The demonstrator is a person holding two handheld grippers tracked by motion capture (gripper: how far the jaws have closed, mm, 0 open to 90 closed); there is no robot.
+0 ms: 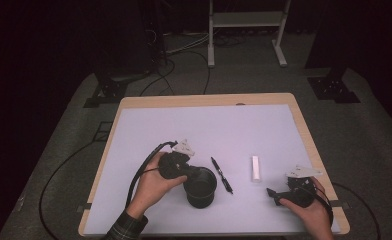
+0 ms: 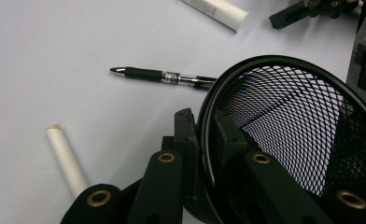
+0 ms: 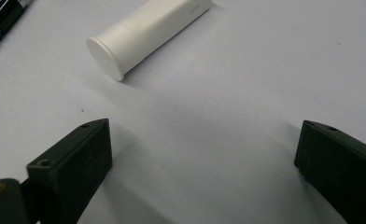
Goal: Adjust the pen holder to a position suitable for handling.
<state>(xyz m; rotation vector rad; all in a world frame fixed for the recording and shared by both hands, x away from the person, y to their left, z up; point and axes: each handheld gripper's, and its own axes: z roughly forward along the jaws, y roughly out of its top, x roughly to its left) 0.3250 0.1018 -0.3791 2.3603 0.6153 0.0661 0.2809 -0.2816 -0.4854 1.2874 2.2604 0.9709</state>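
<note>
Clamping the mesh cup's (image 1: 200,187) rim, left tool (image 1: 196,172), right tool (image 1: 273,196) apart near white tube (image 1: 255,168).

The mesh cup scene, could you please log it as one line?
left claw: shut on mesh cup rim | right claw: open, empty | pen, white tube: on table

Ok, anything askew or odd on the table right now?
Black mesh cup looks upright, its rim clamped by the left gripper. Black pen and white cylinder lie loose. A second white stick lies beside the cup. No spill or damage.

Dim, soft-shadowed frames (dark, murky surroundings)
</note>
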